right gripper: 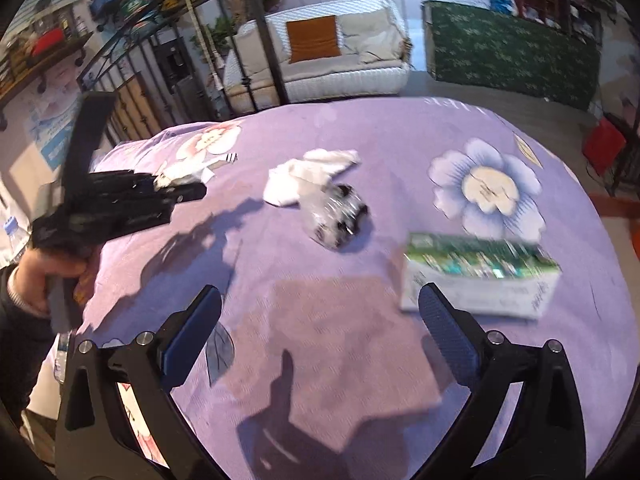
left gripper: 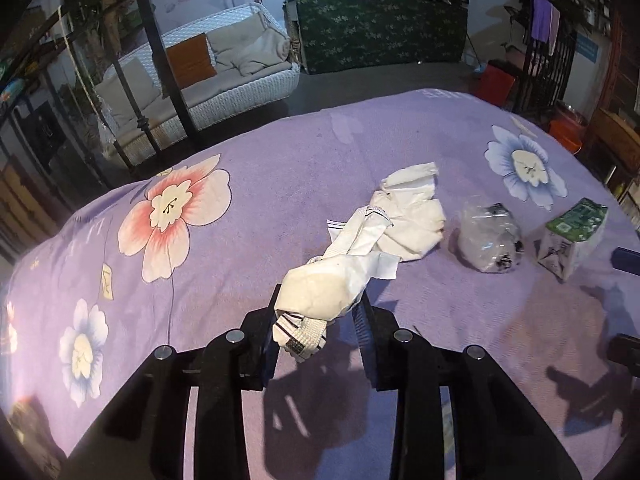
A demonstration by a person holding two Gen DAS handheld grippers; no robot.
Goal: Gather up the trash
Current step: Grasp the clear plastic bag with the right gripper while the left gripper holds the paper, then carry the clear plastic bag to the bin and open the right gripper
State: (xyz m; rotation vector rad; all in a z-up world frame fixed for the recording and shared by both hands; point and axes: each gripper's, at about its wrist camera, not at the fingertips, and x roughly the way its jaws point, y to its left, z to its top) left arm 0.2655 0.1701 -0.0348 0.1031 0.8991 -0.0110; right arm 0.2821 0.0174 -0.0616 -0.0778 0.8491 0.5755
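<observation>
The left gripper (left gripper: 320, 304) is clamped on a crumpled white wrapper (left gripper: 320, 292), a wad of creased paper-like material with a woven strip bearing thin dark stripes hanging below the jaws and another striped strip trailing forward out of them. The wad is held above the purple flowered cloth (left gripper: 248, 208) that covers the table. Just ahead of it, on the cloth, lies a second crumpled white paper (left gripper: 412, 216); whether the two touch cannot be told. Further to the right of this gripper sit a balled clear plastic bag (left gripper: 490, 236) with dark bits inside and, beyond that, a green and white carton (left gripper: 572, 236) lying tilted. The right gripper (right gripper: 320, 324) hangs with its blue-padded jaws spread wide and nothing between them, over bare cloth. The carton (right gripper: 480, 276) lies just ahead of its right finger, blurred; the plastic ball (right gripper: 340, 216) and the white paper (right gripper: 304, 180) lie further ahead, near the middle. To its far left, a hand (right gripper: 44, 276) grips the other tool's handle. Behind the table stand a white wicker sofa (right gripper: 320, 56) and a black metal frame (left gripper: 160, 52).
</observation>
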